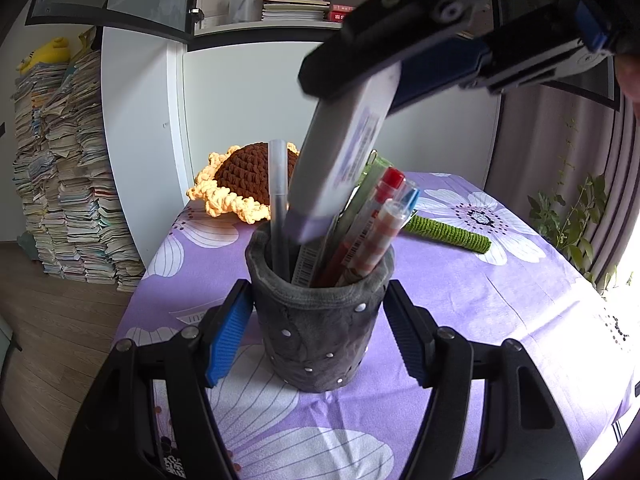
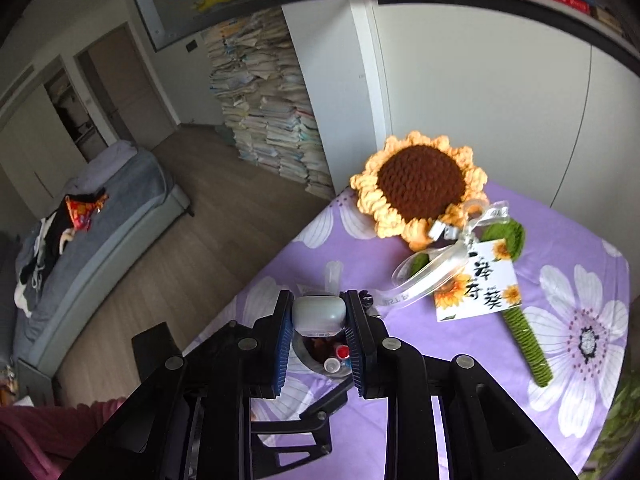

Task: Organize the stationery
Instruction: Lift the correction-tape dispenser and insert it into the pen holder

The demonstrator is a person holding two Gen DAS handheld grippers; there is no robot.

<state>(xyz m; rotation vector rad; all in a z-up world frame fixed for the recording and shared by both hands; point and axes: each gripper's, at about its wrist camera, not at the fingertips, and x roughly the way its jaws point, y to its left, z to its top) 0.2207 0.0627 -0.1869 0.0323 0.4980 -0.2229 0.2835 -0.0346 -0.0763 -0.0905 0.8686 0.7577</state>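
One grey pen holder (image 1: 320, 320), upright on the purple floral tablecloth (image 1: 500, 300): my left gripper (image 1: 320, 336) pinches it, one blue pad on each side. Contents counted: one clear-capped dark pen (image 1: 279, 200), one ruler with barcode (image 1: 308, 268), three red-and-white pens (image 1: 372, 240); others too crowded to tell. One grey-white correction tape (image 1: 344, 152), tilted, lower end at the holder's mouth: my right gripper (image 2: 319, 316) is clamped on it. One crochet sunflower (image 2: 420, 184), one card (image 2: 480, 284) behind.
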